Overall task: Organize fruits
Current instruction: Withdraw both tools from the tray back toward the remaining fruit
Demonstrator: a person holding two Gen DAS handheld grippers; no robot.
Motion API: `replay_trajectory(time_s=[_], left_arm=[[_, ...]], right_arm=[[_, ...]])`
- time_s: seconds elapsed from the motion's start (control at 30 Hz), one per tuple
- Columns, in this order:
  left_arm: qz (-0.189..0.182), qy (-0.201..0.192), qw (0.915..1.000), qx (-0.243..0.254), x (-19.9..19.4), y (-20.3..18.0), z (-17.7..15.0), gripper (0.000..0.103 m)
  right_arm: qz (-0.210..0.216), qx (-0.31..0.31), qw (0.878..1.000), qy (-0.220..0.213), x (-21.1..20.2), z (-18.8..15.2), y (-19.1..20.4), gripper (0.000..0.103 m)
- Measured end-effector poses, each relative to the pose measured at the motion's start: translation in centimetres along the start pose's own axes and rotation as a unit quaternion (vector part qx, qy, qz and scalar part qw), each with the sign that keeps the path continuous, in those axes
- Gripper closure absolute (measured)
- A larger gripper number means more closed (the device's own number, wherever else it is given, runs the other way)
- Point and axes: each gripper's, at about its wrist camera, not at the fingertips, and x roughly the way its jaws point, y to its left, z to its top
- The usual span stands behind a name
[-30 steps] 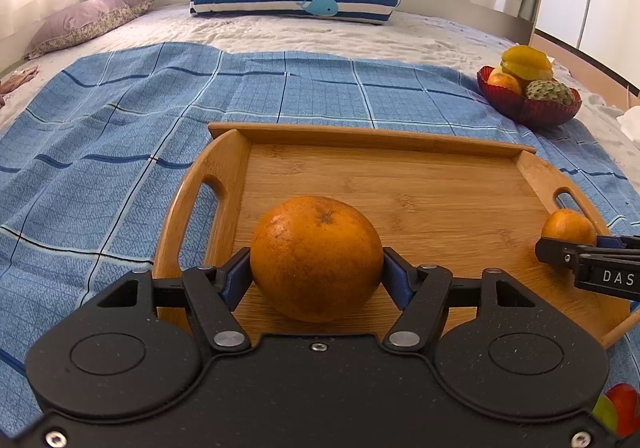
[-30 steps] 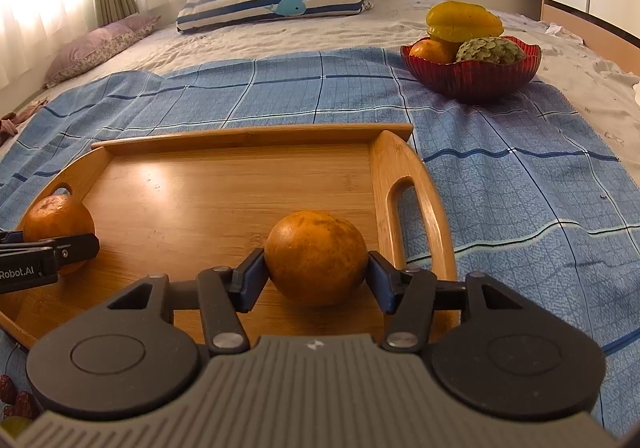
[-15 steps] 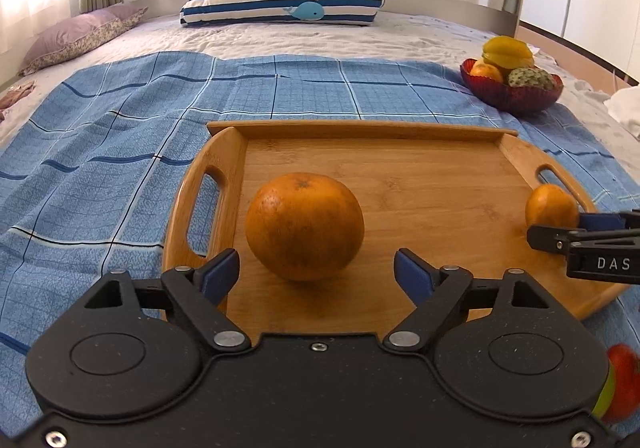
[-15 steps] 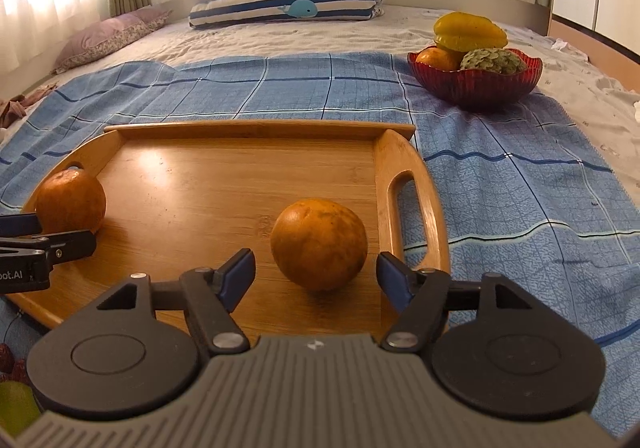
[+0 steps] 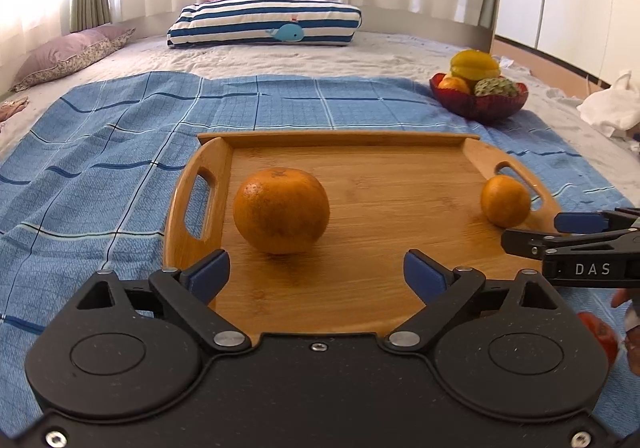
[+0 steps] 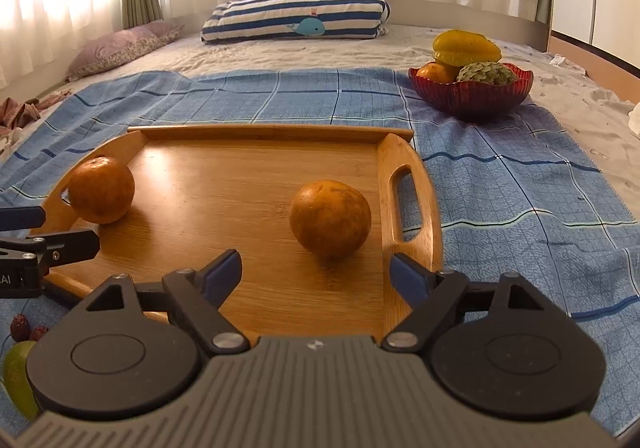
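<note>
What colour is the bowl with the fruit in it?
The bowl is dark red and see-through, with a wavy rim. The right wrist view shows it best.

Two oranges on a wooden tray (image 5: 400, 288), larger orange (image 5: 281, 210) at the tray's 9 o'clock beside the left handle, smaller orange (image 5: 505, 201) at 3 o'clock against the right handle, both resting free, well apart

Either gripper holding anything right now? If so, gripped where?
Nothing held. Left gripper and right gripper have just been opening; both round oranges sit free on the wooden tray.
</note>
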Motion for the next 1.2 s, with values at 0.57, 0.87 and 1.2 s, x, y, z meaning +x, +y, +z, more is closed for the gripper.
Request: replay_trajectory(time_s=[0.57,0.87,1.2], left_arm=[[-0.017,-0.031,0.9993,-0.008,-4.5,-0.7,-3.4,0.006],[-0.014,-0.053,0.9985,-0.008,-6.8,-1.3,-5.4,0.004],[-0.016,-0.051,0.9985,-0.011,-8.0,-1.4,-7.3,0.003]], right_arm=[[-0.025,-0.005,0.997,-0.078,-5.4,-4.1,0.7,0.001],[-0.036,0.008,0.993,-0.116,-7.4,-6.6,1.2,0.000],[-0.067,0.025,0.985,-0.157,-9.3,-9.4,1.3,0.000]])
